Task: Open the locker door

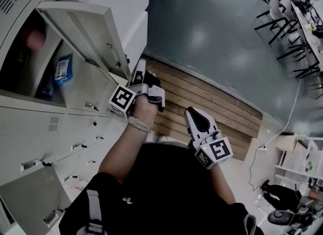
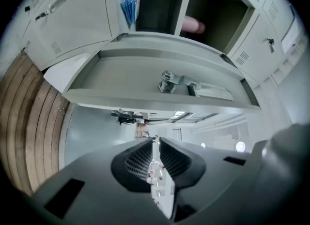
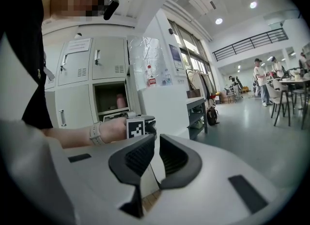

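Floor: grey and glossy, filling the upper middle of the head view; chairs stand at its right edge.
Lockers: pale grey bank along the left edge of the head view; 1 compartment is open, the rest closed.
Wooden platform: slatted boards along the foot of the lockers, under both grippers.
Locker door: swung well out from the open compartment, its inner face toward the left gripper's camera.
Left gripper: held up near the door's free edge, not touching it. Jaws almost together, only a thin slit between them, empty.
Right gripper: lower and nearer the body, over the platform and well apart from the lockers. Jaws almost together, nothing clasped.
Blue packet: inside the open compartment, against its dividing wall.
Pink thing: deeper in the same compartment, blurred; what it is cannot be told.
Latch: metal fitting on the door's inner face, near the middle.
Watch: pale band on the left wrist.
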